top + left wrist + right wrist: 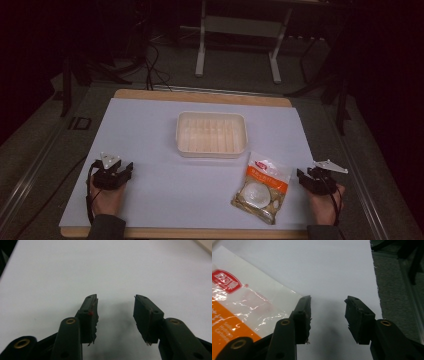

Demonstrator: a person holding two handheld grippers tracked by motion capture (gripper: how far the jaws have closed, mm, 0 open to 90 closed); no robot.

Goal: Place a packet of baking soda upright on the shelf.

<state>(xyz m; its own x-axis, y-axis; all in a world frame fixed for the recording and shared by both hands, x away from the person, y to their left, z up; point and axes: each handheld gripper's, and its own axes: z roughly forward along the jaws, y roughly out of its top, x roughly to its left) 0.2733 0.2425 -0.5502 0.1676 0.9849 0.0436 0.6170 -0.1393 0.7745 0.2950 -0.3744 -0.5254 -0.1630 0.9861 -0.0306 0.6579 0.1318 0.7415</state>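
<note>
A clear snack bag (261, 186) with an orange band and a red logo lies on the white sheet, right of centre near the front. In the right gripper view the bag (242, 305) lies just left of my left jaw. My right gripper (306, 176) rests at the sheet's right edge, beside the bag, open and empty (327, 305). My left gripper (121, 166) rests on the sheet at the front left, open with bare paper between its jaws (115, 303). An empty cream plastic tray (211, 133) sits at the middle of the sheet.
The white sheet (165, 190) covers a wooden table top (200, 96). Grey floor (397, 290) lies right of the sheet's edge. Behind the table stand a metal frame (237, 30) and dark cables.
</note>
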